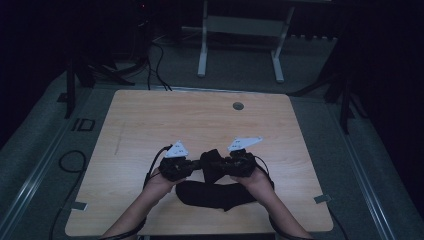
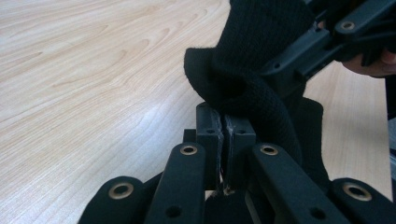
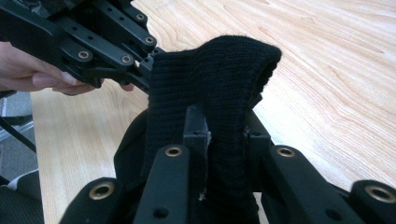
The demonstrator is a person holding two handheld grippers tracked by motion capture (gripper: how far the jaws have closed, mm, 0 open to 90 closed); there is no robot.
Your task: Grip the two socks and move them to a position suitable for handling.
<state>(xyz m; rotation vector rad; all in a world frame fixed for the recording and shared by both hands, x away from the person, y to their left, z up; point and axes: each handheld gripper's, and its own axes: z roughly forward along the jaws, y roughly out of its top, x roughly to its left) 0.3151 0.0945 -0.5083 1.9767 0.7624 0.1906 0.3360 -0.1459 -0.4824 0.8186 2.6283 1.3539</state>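
Forearms enter over the tabletop's [image 1: 150, 115] near edge in the high view, the left gripper [image 1: 192, 166] and right gripper [image 1: 226, 165] meeting on a black sock [image 1: 215, 194] near that edge's middle, its cuff lifted between them. Left gripper view: jaws clamped nearly together on a fold of knit. Right gripper view: jaws closed around the ribbed cuff. To do this well, I judge both pinches should hold firm while moving evenly, avoiding slippage.

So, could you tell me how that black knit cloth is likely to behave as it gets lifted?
Probably floppy: the black knit cloth sags to the table between the left tool and right tool. Likely light and stretchy, given its ribbed folds. The coarse knit should resist slipping.
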